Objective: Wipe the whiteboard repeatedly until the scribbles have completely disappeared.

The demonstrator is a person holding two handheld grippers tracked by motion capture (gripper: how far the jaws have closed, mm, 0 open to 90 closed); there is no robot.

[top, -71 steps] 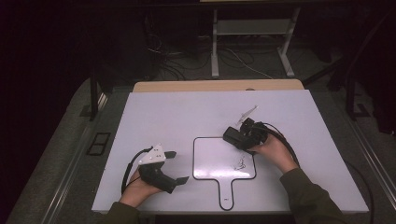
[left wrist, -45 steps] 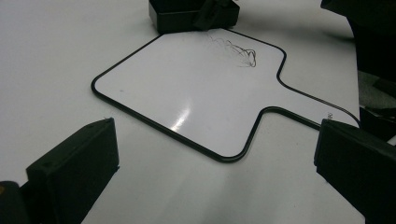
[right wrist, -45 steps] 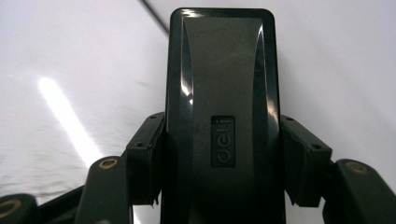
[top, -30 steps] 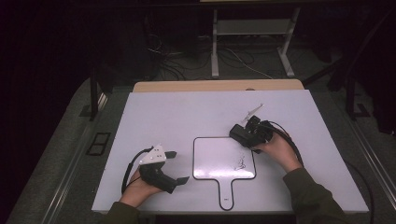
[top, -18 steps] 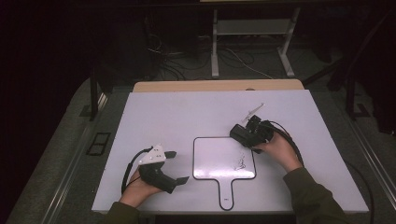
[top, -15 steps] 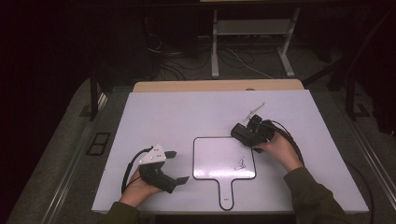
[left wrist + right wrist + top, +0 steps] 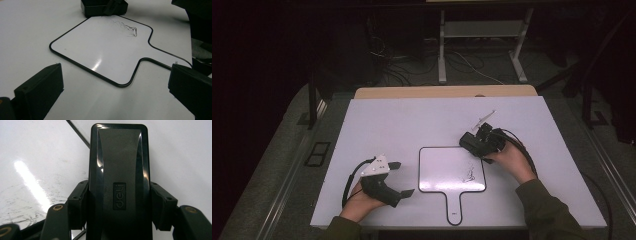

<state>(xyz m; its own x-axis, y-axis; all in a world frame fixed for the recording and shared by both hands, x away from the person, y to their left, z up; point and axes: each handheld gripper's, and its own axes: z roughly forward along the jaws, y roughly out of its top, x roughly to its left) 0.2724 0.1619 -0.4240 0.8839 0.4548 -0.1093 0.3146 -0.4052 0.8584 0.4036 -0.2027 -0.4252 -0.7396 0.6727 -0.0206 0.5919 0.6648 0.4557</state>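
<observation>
Between the jaws of the right gripper (image 7: pixel 117 217) sits a black whiteboard eraser (image 7: pixel 118 170), clamped on both long sides, at the upper right corner of the paddle-shaped whiteboard (image 7: pixel 447 167). A black scribble (image 7: pixel 126 26) remains on that side. Judged best: keep the eraser flat and sweep fully across the marks. The right gripper view reveals smeared residue; the left gripper view shows the left gripper (image 7: pixel 117 92) spread wide, empty, near the handle.
</observation>
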